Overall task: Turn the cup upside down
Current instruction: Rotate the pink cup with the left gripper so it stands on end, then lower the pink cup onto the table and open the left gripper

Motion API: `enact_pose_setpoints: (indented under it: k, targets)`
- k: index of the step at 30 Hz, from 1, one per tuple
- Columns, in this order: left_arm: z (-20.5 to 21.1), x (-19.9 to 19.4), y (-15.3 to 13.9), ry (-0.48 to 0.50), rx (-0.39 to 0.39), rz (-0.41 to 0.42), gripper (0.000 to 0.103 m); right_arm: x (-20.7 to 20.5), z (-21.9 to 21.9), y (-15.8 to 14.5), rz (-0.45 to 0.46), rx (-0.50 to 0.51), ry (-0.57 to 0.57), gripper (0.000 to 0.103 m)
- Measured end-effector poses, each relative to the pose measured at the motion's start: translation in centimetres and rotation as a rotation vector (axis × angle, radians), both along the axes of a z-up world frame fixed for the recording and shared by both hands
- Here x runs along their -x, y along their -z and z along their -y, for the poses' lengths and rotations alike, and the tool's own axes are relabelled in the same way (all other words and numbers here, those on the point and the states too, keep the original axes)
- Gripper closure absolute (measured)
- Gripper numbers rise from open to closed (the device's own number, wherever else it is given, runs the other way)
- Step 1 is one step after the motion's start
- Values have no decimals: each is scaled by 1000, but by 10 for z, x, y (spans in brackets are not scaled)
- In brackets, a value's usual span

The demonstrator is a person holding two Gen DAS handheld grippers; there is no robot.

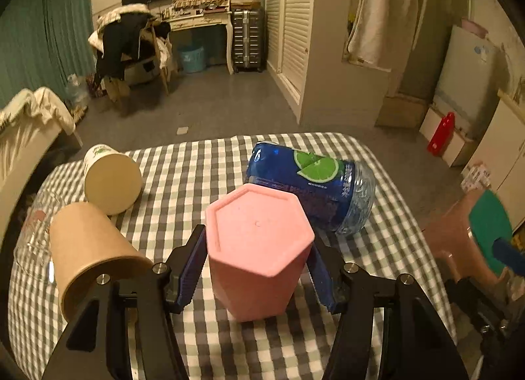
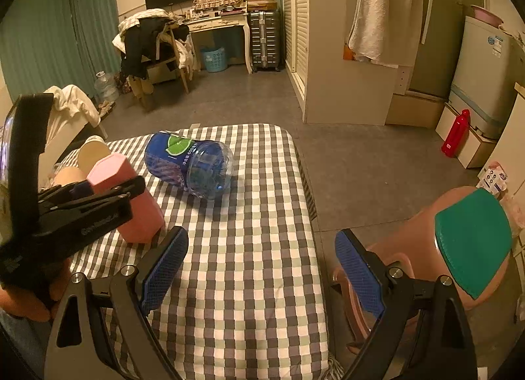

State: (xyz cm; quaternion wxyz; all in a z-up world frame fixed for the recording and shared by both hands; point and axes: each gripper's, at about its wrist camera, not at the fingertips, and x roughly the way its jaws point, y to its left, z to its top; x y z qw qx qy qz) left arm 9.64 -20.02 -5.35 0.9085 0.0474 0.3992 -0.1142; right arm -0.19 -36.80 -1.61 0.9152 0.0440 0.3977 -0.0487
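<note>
The pink hexagonal plastic cup point(image 1: 259, 248) stands base-up, slightly tilted, on the grey-and-white checked surface point(image 1: 203, 166), right between the blue-padded fingers point(image 1: 187, 271) of the left tongs point(image 1: 257, 268). The pads sit just beside its walls; from here I cannot tell if they are clamped on it or a touch apart. With the flat base on top, the flip looks done, and this reads as the set-down! The next move calls for spreading those fingers wide and backing straight off without nudging the cup. At one o'clock from the cup lies a blue lime-label plastic bottle point(image 1: 311, 189) on its side; at nine o'clock a brown paper cup point(image 1: 88, 248), at ten o'clock a cream paper cup point(image 1: 110, 179). The right tongs point(image 2: 262, 271) hang spread apart, empty, over the surface's edge.
</note>
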Motion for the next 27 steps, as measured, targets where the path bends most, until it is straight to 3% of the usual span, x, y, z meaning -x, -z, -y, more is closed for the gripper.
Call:
enact_pose_setpoints:
  k: [10, 15, 23, 25, 26, 27]
  targets:
    - [-4, 27, -20, 21, 26, -8, 44, 1, -2, -1, 8, -1, -2, 12]
    - [2, 30, -8, 19, -6, -26, 44, 1, -1, -1, 6, 2, 3, 12]
    - [2, 37, -3, 27, -16, 27, 44, 1, 2, -1, 6, 0, 2, 12]
    - [1, 37, -3, 16, -7, 44, 37, 1, 2, -2, 10, 2, 0, 12]
    - [1, 38, -3, 9, -13, 58, 23, 1, 2, -2, 13, 4, -2, 12]
    - [1, 39, -3, 0, -20, 76, 17, 2, 2, -2, 17, 7, -4, 12]
